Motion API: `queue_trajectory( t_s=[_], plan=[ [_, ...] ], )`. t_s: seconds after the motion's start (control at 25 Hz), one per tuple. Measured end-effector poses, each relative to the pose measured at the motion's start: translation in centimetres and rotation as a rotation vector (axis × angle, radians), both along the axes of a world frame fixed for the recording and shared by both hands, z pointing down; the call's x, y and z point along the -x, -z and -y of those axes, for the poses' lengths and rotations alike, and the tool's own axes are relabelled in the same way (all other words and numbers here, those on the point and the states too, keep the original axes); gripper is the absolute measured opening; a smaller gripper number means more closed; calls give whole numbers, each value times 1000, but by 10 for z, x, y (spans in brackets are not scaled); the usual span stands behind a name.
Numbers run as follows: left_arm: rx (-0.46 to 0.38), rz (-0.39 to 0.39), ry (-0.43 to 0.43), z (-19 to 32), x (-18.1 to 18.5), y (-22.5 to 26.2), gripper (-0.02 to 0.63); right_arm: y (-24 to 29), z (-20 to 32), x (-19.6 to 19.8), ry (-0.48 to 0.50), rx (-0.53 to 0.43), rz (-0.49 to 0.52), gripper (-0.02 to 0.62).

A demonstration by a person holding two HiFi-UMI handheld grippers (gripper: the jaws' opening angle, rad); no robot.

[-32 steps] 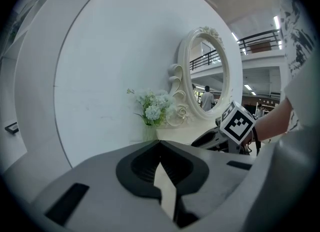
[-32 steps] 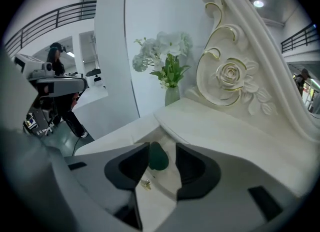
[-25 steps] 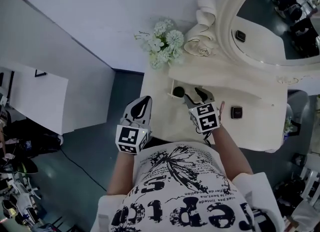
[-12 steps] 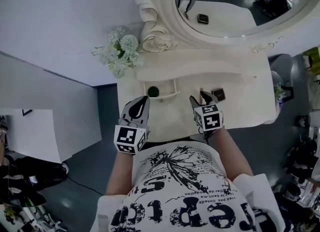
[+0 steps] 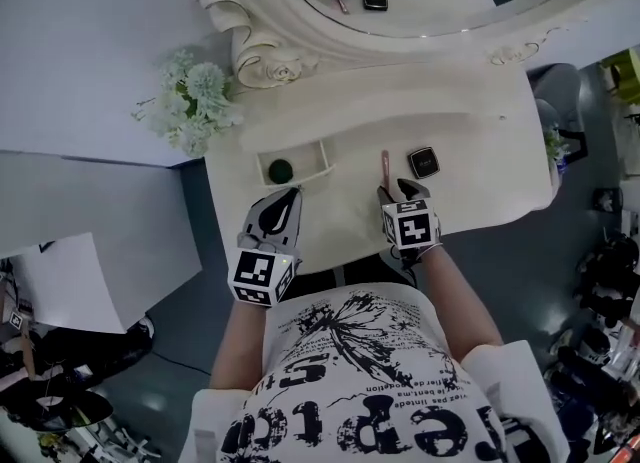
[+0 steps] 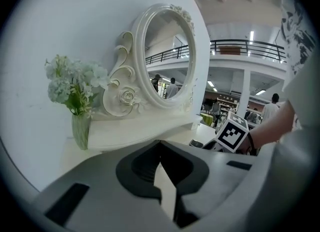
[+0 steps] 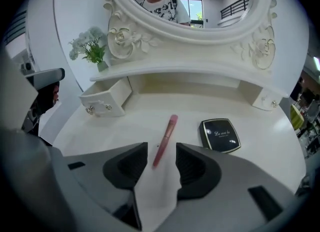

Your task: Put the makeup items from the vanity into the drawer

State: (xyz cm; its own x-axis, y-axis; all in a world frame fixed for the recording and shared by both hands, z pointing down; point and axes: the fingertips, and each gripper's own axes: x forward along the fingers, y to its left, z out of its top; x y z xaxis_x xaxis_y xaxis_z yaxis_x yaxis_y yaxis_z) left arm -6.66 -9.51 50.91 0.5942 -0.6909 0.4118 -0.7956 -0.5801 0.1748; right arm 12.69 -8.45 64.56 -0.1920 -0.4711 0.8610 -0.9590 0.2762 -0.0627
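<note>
The jaws of the right gripper (image 7: 161,152), apart and just now closing slightly, flank without pressing the near end of a pink makeup stick (image 7: 165,139) lying on the vanity (image 7: 125,131) beside a black compact (image 7: 220,135), with the open drawer (image 7: 106,99) off to the left, while the left gripper (image 6: 160,144) is clenched on nothing.

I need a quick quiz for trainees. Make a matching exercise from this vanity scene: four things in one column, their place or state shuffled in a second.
Things
1 pink stick
2 compact
3 drawer
4 flowers

Place or state
A standing left of the mirror
B pulled open
C black, closed, right of the stick
D lying in line with the open right gripper

Pairs: 1-D, 2-C, 3-B, 4-A
</note>
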Motion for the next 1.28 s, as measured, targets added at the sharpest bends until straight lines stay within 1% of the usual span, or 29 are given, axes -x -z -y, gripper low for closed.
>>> queue_trajectory(
  t_s=[0.08,0.16,0.24,0.28,0.4,0.48,0.68,0.76,1.0,1.12,1.28],
  plan=[
    [15,3,8,-1,0,-6,20,-10,-2,-2,-4,19,-17,164],
    [29,5,18,-3,0,-11,20,-15,-3,-3,-4,23,-28,115],
    [40,7,29,-4,2,-15,20,-15,-3,-3,4,21,-27,105],
    [43,8,34,-5,3,-17,20,-16,-3,-2,10,22,-27,53],
    [41,9,49,-7,5,-18,19,-17,-2,-1,32,23,-35,48],
    [34,7,61,-7,5,-16,20,-13,2,-3,46,8,-46,48],
    [10,7,79,-4,8,-4,20,16,14,-1,77,-78,-43,46],
    [-3,4,93,-2,10,2,19,28,20,4,106,-106,-44,46],
    [-57,-12,131,-2,20,22,20,65,35,34,211,-190,2,46],
    [-86,-16,162,-3,31,33,20,80,41,53,269,-221,29,46],
    [-116,-14,212,-8,52,44,18,93,51,84,356,-255,29,46]
  ],
)
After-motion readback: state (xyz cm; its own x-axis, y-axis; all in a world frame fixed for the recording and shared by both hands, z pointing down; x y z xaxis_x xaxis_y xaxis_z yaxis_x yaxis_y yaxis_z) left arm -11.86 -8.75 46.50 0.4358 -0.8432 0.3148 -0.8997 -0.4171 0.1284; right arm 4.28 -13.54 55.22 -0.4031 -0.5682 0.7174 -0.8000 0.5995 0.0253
